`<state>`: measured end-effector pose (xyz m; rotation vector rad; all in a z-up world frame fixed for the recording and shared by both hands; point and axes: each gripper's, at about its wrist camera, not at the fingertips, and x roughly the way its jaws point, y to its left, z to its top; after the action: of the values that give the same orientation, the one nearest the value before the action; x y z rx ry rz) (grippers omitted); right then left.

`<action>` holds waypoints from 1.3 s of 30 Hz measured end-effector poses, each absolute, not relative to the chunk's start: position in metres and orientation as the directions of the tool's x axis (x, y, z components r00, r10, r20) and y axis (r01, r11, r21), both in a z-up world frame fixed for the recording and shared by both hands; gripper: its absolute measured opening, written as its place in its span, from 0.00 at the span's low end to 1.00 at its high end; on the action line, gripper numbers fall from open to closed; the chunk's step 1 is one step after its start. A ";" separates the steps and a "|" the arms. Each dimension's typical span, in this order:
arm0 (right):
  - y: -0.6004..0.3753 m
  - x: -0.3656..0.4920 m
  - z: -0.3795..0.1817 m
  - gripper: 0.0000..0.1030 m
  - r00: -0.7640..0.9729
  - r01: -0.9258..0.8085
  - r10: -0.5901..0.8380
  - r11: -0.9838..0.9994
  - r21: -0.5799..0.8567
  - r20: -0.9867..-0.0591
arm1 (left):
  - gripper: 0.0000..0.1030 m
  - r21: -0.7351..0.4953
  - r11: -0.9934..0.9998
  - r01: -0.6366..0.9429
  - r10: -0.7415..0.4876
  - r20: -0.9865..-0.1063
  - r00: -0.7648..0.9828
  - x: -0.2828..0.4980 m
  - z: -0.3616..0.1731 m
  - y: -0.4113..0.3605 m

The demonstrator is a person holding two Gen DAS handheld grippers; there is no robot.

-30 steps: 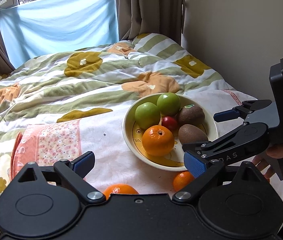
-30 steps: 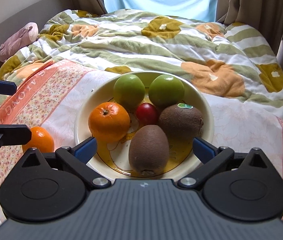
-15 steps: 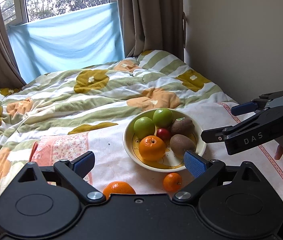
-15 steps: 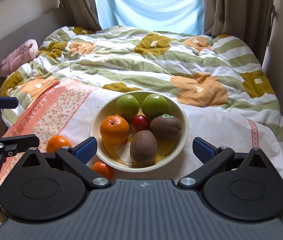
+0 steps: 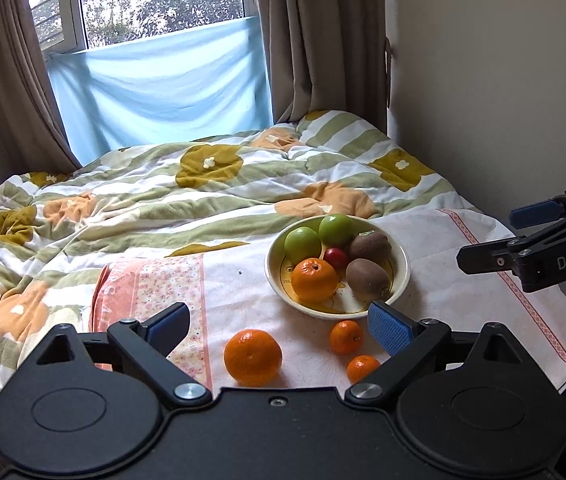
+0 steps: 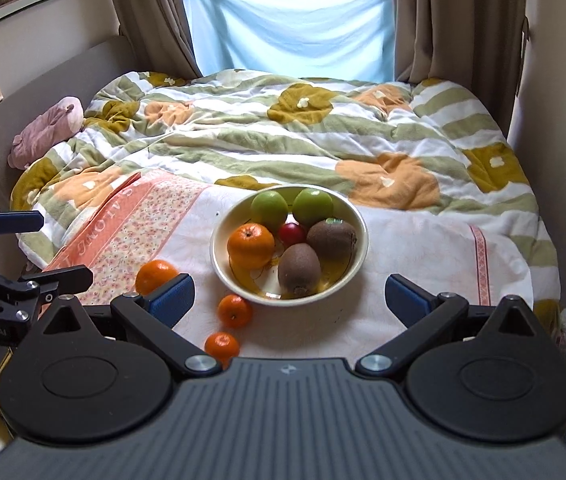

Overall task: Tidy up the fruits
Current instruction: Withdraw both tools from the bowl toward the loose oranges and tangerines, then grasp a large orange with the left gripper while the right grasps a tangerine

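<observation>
Left gripper [image 5: 279, 326] spread wide, holding nothing, above the bed's near edge; right gripper [image 6: 289, 296] likewise wide and empty. Just past the fingers, on the white cloth [image 6: 403, 248]: big orange [image 5: 253, 357] and two small mandarins [image 5: 346, 337] [image 5: 363, 368], loose, near the bowl [image 6: 357, 216] but outside it. Inside the bowl: two green apples [image 6: 269, 207] [image 6: 313, 207], an orange [image 6: 250, 245], a small red fruit [image 6: 292, 233], two kiwis [image 6: 299, 268] [image 6: 332, 238], packed touching

A cream bowl [image 6: 219, 258] holds two green apples [image 6: 269, 207], two kiwis [image 6: 299, 268], an orange [image 6: 250, 245] and a small red fruit [image 6: 292, 233]; three oranges [image 6: 235, 311] lie loose on the bed, near left.
</observation>
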<state>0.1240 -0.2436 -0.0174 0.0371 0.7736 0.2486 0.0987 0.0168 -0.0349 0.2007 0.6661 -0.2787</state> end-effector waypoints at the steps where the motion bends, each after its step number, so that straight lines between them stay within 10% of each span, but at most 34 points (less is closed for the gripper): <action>1: -0.243 0.120 -0.018 1.00 0.685 -0.199 0.236 0.971 0.135 -0.689 | 0.95 0.095 0.942 0.321 -0.191 -0.634 0.749 0.097 -0.035 0.019; 39: -0.139 0.128 -0.136 1.00 0.589 0.197 -0.013 0.972 0.127 -0.808 | 0.86 0.164 0.763 0.626 -0.280 -0.788 0.548 0.193 -0.176 0.038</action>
<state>0.1285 -0.1386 -0.1364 0.2123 0.9342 -0.1234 0.1928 0.0378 -0.1765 0.4616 0.8294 -0.5594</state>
